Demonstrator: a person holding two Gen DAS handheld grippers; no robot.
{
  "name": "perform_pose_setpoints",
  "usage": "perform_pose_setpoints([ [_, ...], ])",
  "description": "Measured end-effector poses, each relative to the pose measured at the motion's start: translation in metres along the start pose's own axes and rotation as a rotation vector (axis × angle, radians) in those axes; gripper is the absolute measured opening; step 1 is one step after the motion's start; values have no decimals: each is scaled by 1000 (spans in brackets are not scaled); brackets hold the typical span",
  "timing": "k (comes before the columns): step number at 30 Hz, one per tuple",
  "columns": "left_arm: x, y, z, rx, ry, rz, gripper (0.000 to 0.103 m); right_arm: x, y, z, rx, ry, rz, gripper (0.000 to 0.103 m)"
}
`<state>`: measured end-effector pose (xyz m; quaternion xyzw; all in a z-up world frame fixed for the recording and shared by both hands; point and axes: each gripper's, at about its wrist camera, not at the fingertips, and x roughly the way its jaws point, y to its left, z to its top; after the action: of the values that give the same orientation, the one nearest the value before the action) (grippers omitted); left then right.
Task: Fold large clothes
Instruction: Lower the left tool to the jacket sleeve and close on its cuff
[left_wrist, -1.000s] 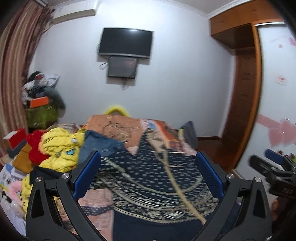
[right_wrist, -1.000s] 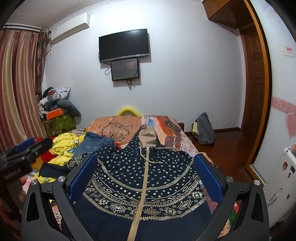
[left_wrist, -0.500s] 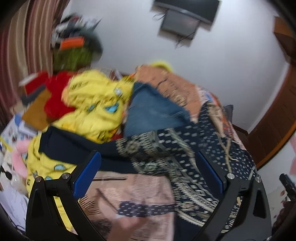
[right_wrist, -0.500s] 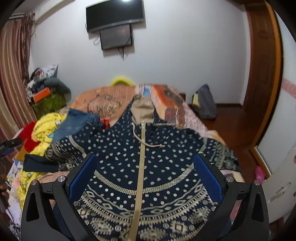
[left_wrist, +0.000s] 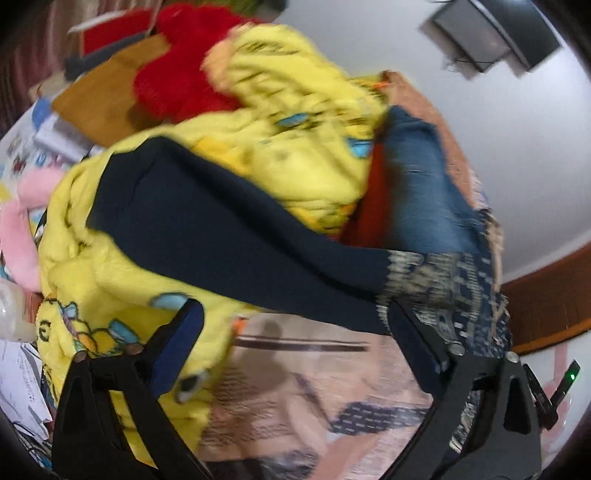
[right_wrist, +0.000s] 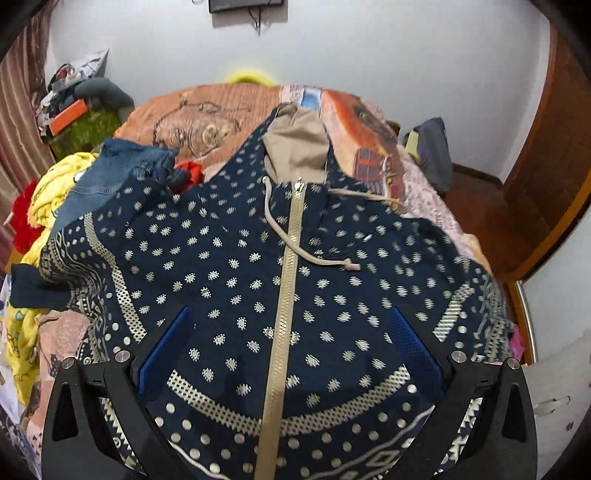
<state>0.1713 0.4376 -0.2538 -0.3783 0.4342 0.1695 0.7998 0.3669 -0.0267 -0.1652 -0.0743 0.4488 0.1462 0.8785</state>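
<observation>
A navy hooded jacket (right_wrist: 236, 266) with cream dots, a cream zipper and a tan hood lining lies front-up, spread on the bed. Its plain navy left sleeve (left_wrist: 207, 229) stretches out over a yellow plush garment. My right gripper (right_wrist: 291, 343) is open and empty, hovering over the jacket's chest. My left gripper (left_wrist: 295, 328) is open and empty, just above the sleeve near its patterned shoulder. The left wrist view is blurred by motion.
A yellow cartoon-print garment (left_wrist: 295, 122), blue jeans (left_wrist: 417, 177) and a red plush item (left_wrist: 173, 85) pile at the bed's left side. The bedspread (right_wrist: 207, 114) is orange-pink. A dark bag (right_wrist: 432, 155) sits on the wooden floor at right. A wardrobe (right_wrist: 550, 147) stands right.
My left gripper swung left and down toward the jacket's left sleeve and the yellow pile. My right gripper tilted down and closer over the jacket's front. Both stayed open.
</observation>
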Motion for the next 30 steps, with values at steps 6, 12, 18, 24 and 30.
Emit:
perform_pose_setpoints([
  [6,36,50,13,-144,35,31,79,22,4,0,17,53,27,103],
  [12,52,66,24,-186,-15,66,67,36,6,-3,16,94,39,103],
  [18,44,55,26,-140,-85,176,23,39,7,-5,17,109,40,103],
  [24,10,5,24,51,-185,312,5,27,7,-6,18,77,56,103],
  [30,-40,-66,19,236,-331,320,2,9,1,-11,12,44,68,103],
])
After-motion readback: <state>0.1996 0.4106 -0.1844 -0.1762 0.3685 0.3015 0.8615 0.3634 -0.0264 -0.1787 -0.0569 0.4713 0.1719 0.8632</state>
